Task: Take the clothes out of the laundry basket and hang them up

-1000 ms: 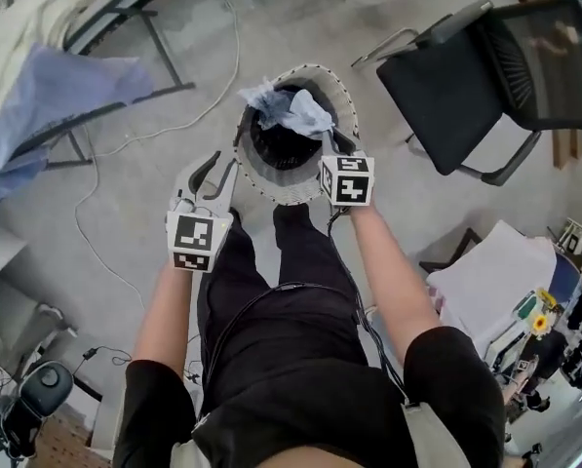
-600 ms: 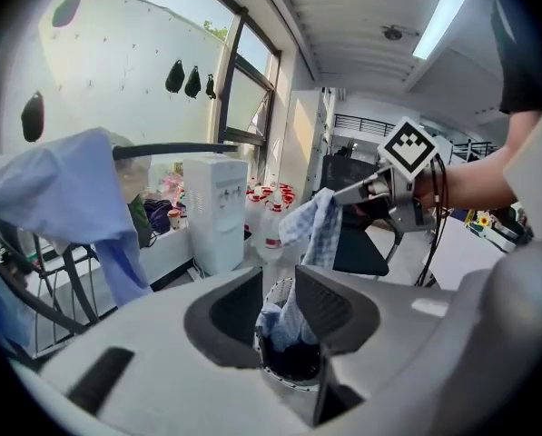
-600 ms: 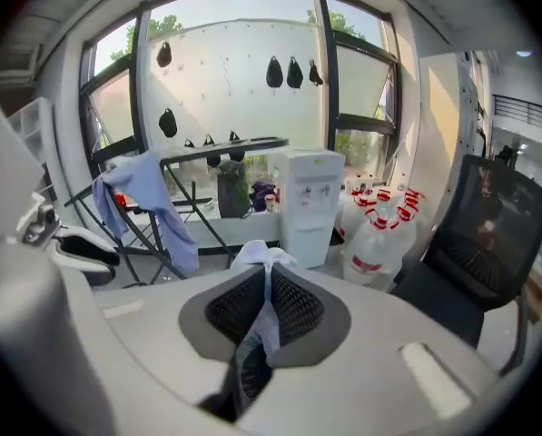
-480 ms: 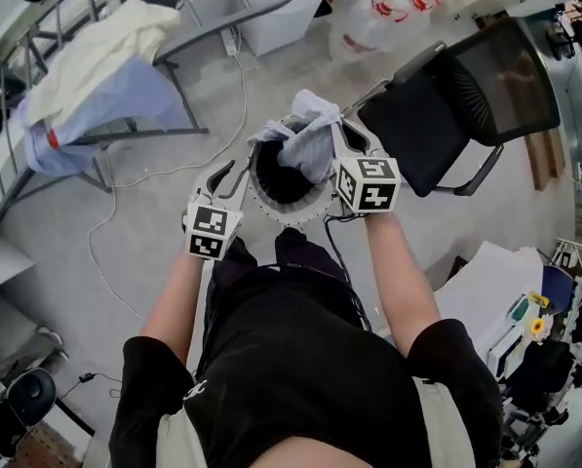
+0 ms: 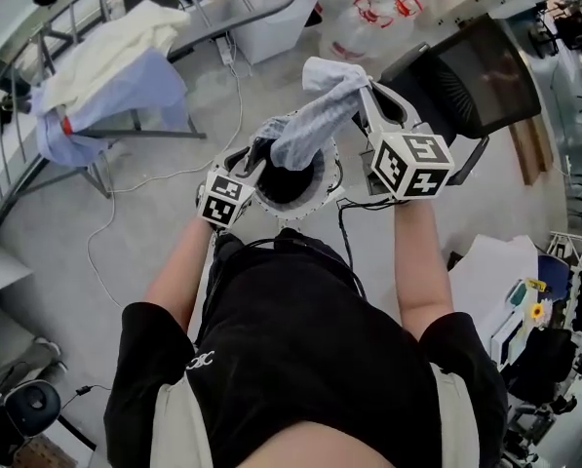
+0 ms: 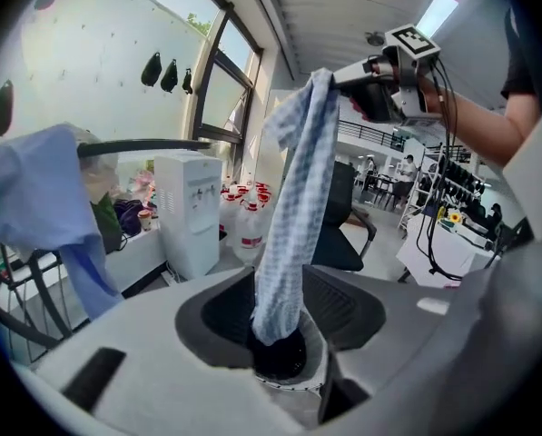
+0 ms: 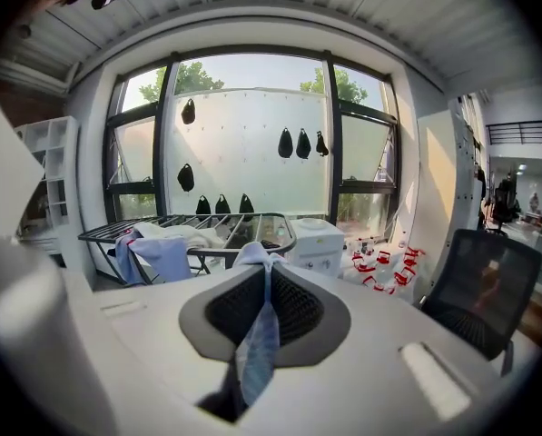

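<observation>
Plainly, only the right gripper view shows the grip itself. The right gripper [image 5: 365, 94] has its jaws closed on a thin fold of the blue checked cloth [image 5: 315, 120], which is pinched between the pads and trails down out of them.

The left gripper view shows it from the side. The cloth hangs as a long strip from the raised right gripper down to the mouth of the laundry basket [image 5: 318, 193]. Whether its end reaches inside I cannot tell. The left gripper [image 5: 250, 161] has its jaws apart, and they have just been opening. The cloth's lower end hangs in the gap between them, and the pads do not press on it.

The head view alone shows both grippers over the basket, which stands on the floor in front of the person's feet. The inside of the basket is dark, and the cloth's end covers part of its mouth, so what else lies in it cannot be made out.

To the left stands a drying rack [image 5: 135, 130] with a white garment [image 5: 125, 42] and a blue garment [image 5: 125, 91] draped over it. A black office chair [image 5: 466, 71] is just beside the basket on the right. Beyond are a water dispenser [image 6: 189, 207] and bottles [image 6: 243, 230] with red labels. A cable [image 5: 105, 213] runs across the floor between rack and basket.
</observation>
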Tool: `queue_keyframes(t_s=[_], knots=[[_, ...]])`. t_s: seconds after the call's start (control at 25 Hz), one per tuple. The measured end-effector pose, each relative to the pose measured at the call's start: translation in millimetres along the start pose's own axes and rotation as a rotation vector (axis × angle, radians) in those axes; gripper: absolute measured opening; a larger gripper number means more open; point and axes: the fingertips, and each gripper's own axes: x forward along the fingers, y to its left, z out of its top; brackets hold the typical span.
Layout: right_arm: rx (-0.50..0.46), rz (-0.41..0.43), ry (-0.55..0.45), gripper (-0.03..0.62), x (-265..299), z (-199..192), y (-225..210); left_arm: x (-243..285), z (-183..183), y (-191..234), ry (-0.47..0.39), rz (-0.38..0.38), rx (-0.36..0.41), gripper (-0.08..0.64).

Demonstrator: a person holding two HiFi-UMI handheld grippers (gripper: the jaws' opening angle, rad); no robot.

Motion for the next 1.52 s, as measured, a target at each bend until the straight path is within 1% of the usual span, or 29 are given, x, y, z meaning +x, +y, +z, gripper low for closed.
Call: queue_keyframes(t_s=[0.12,0.2,0.36,0.44,0.52,0.56,0.72,0.8,0.84,0.88,0.96,1.08,1.2,1.36,1.52], knots=[[-0.011,-0.014,-0.003,0.034,-6.2,10.8,-0.1,30.0,-10.0,-6.9,0.027,-0.05,0.003,0.181],[-0.013,-0.022,0.0,0.034,-11.5,14.6,2.5,50.2,-14.4,-14.7,0.032,-0.063,0.011,0.202],[-0.055,-0.017,0.0,0.034,-22.9,24.4,14.5,93.5,-25.3,-25.3,0.04,-0.063,0.027,0.247],[-0.071,-0.012,-0.006,0.034,-28.6,29.6,18.5,115.7,-35.3,-23.5,0.067,-0.04,0.024,0.264],[-0.074,-0.012,-0.018,0.034,-33.3,34.4,20.4,136.6,-49.6,-18.3,0.104,-0.022,-0.002,0.273],[-0.074,-0.013,-0.025,0.034,-35.1,36.5,21.1,145.3,-57.2,-17.0,0.123,-0.026,-0.017,0.273],[-0.079,-0.015,-0.048,0.034,-42.6,43.6,19.2,163.6,-81.9,-24.8,0.205,-0.072,-0.041,0.256],[-0.077,-0.015,-0.052,0.034,-51.5,47.4,11.1,172.4,-82.6,-38.3,0.212,-0.1,-0.04,0.244],[-0.076,-0.015,-0.052,0.034,-55.9,48.3,6.2,176.5,-79.4,-45.0,0.206,-0.109,-0.035,0.22],[-0.074,-0.016,-0.052,0.034,-59.4,47.8,1.7,179.7,-76.1,-50.8,0.2,-0.115,-0.032,0.167],[-0.07,-0.02,-0.051,0.034,-64.2,44.4,-5.6,181.8,-72.8,-59.6,0.199,-0.122,-0.035,0.019],[-0.065,-0.029,-0.056,0.034,-69.5,40.4,-16.3,176.8,-70.8,-65.3,0.201,-0.124,-0.039,0.017],[-0.051,-0.036,-0.066,0.034,-73.6,38.6,-28.8,163.9,-68.2,-56.2,0.192,-0.105,-0.068,0.015],[-0.033,-0.041,-0.08,0.034,-74.9,33.9,-41.6,132.5,-58.7,-28.6,0.154,-0.059,-0.142,0.015],[-0.011,-0.035,-0.089,0.034,-67.0,27.9,-50.4,89.1,-44.0,5.3,0.104,0.014,-0.188,0.015]])
